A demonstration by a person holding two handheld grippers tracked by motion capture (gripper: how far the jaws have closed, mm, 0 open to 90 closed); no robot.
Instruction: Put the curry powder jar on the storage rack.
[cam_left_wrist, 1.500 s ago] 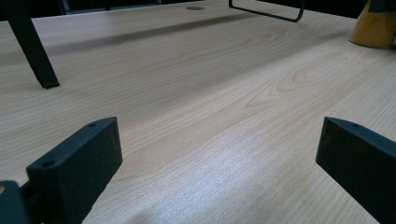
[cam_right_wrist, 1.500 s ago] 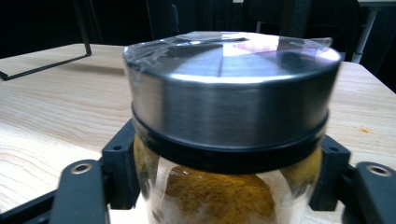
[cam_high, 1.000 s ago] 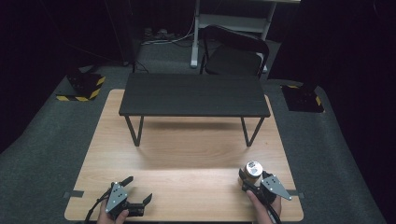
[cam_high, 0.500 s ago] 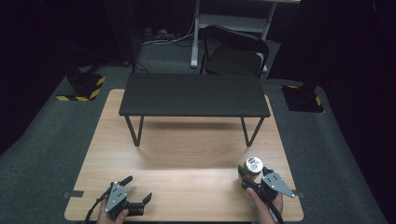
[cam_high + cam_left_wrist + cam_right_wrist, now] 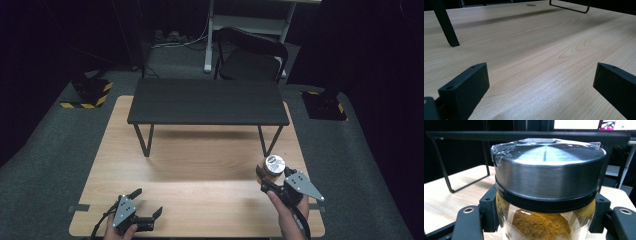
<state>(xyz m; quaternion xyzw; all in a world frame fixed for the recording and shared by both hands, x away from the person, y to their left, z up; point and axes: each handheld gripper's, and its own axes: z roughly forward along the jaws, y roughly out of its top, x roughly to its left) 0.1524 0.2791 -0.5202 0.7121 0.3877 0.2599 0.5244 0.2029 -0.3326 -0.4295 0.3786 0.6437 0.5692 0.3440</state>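
The right gripper point(image 5: 272, 181), clamped on the steel-lidded glass jar of orange powder point(image 5: 274, 166), had lifted it off the pale wooden table point(image 5: 200, 165), likely bound for the black metal shelf point(image 5: 207, 101); the left gripper point(image 5: 145, 205) rested open.

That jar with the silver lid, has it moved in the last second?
Yes. The jar, clamped in the right gripper, has risen toward the black shelf's right leg.

Recording lab or studio: black-curtained surround, grey carpet floor point(image 5: 45, 165), light wooden table point(image 5: 200, 160) bearing low black metal bench point(image 5: 207, 101), yellow-black hazard-striped stand bases point(image 5: 90, 92), black chair point(image 5: 250, 57).
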